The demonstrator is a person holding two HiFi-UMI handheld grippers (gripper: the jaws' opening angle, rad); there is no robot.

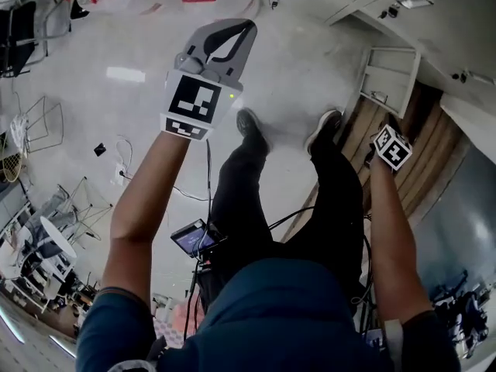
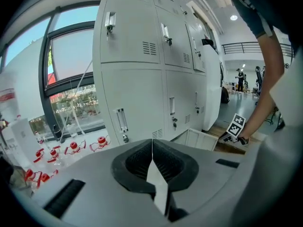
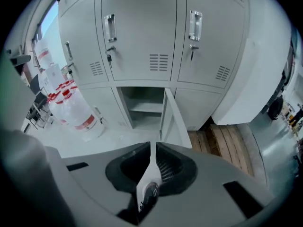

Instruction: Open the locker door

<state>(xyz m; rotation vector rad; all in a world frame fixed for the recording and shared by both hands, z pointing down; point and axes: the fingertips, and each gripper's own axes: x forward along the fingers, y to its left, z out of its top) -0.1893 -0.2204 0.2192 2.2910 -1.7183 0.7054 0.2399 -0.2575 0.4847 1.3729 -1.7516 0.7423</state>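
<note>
1. Head view: looking steeply down past two bare forearms.
   - On the left, the left gripper [image 1: 246,28] held up over the pale floor [image 1: 116,91], closed tip to tip on nothing.
   - On the right, the right gripper [image 1: 390,134], showing little beyond its marker cube [image 1: 394,149]; no reading of its jaws from here.
   - Just past that cube, the locker door [image 1: 387,80] swung out, with wooden boards [image 1: 422,157] beside it.
   - Between the arms, two shoes [image 1: 249,126].

2. Left gripper view: looking along jaws pressed together, with no gap and nothing caught between.
   - Ahead, a bank of white lockers [image 2: 142,56], upper doors closed.
   - Low and to the right, the open locker door [image 2: 196,138] leaning out from the bottom row.
   - Near it, the right gripper's marker cube [image 2: 235,126] at the end of a forearm.
   - To the left, a window [image 2: 71,79], and below it water bottles [image 2: 71,148] with red caps.

3. Right gripper view: looking down along closed, empty jaws.
   - Beyond the tips, the bottom-row compartment [image 3: 142,103] standing open, a shelf inside it.
   - The locker door [image 3: 173,122] swung wide on the compartment's right side, well clear of the gripper.
   - Water bottles [image 3: 78,110] on the left, wooden boards [image 3: 227,143] on the right.
</note>
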